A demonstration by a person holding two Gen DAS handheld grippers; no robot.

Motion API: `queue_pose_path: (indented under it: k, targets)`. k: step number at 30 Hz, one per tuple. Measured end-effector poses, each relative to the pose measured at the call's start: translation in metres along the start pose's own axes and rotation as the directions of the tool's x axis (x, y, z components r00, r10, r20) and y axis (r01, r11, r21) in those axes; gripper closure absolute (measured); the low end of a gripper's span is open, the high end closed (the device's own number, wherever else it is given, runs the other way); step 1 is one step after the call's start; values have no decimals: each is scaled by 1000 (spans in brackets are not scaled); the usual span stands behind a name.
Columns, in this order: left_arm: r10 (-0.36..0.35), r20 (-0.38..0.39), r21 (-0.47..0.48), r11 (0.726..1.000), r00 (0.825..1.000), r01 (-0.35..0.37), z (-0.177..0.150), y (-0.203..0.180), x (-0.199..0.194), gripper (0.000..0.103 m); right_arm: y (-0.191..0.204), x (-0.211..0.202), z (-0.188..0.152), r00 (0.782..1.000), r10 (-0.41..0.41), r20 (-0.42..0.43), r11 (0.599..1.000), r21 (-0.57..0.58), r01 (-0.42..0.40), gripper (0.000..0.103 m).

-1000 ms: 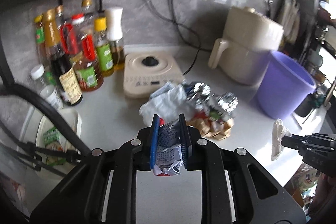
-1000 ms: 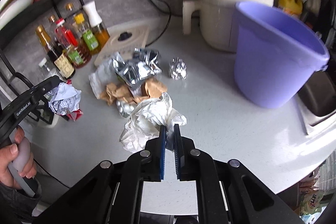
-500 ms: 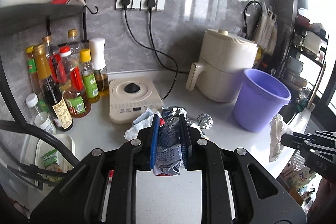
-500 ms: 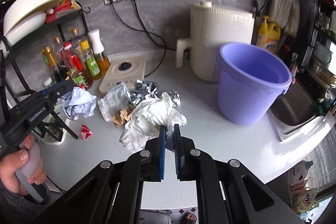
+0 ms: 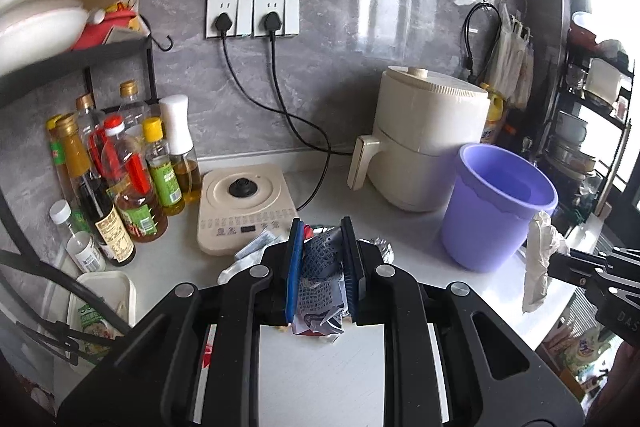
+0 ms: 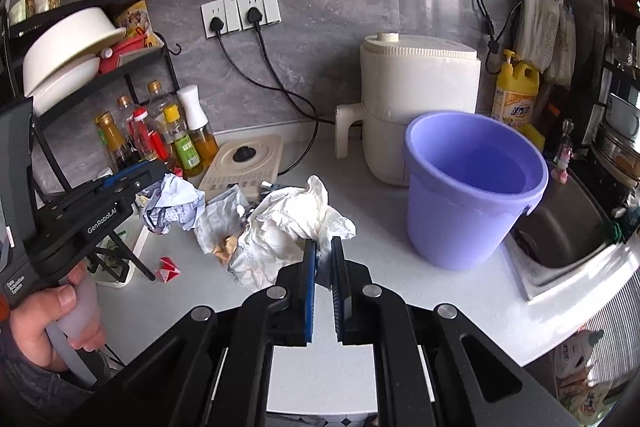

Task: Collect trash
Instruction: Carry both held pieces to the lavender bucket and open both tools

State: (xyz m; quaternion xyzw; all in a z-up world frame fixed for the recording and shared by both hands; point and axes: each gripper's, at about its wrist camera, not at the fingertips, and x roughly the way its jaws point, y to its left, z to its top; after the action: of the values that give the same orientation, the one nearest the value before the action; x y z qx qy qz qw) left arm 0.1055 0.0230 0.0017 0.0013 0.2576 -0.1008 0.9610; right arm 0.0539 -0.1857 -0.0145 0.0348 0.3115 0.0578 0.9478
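Note:
My left gripper (image 5: 320, 247) is shut on a crumpled printed paper wad (image 5: 320, 279) and holds it above the counter; the wad also shows in the right wrist view (image 6: 174, 205). My right gripper (image 6: 323, 251) is shut on a crumpled white tissue (image 6: 292, 223), which hangs from it in the left wrist view (image 5: 538, 263). A purple bucket (image 6: 472, 183) stands open on the counter to the right, beside the tissue. More trash lies on the counter below: white wrapper (image 6: 218, 219), brown paper (image 6: 224, 247), foil (image 5: 382, 247) and a red scrap (image 6: 168, 269).
A cream air fryer (image 6: 416, 99) stands behind the bucket. A cream cooker base (image 5: 244, 203) and several sauce bottles (image 5: 132, 187) line the back left. A sink (image 6: 568, 227) lies right of the bucket. Black rack (image 6: 100, 67) with bowls at left.
Both grippers have risen higher above the counter with their trash. The bucket's open mouth is now more in view and the trash pile looks farther below.

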Motion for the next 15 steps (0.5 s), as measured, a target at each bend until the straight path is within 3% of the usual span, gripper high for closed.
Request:
queue_pose_path:
  k: [15]
  targets:
    - [107,67,41,993,992,-110,39,-110,26,84,-109,6,42,986,149,73,988,-45,-146,95]
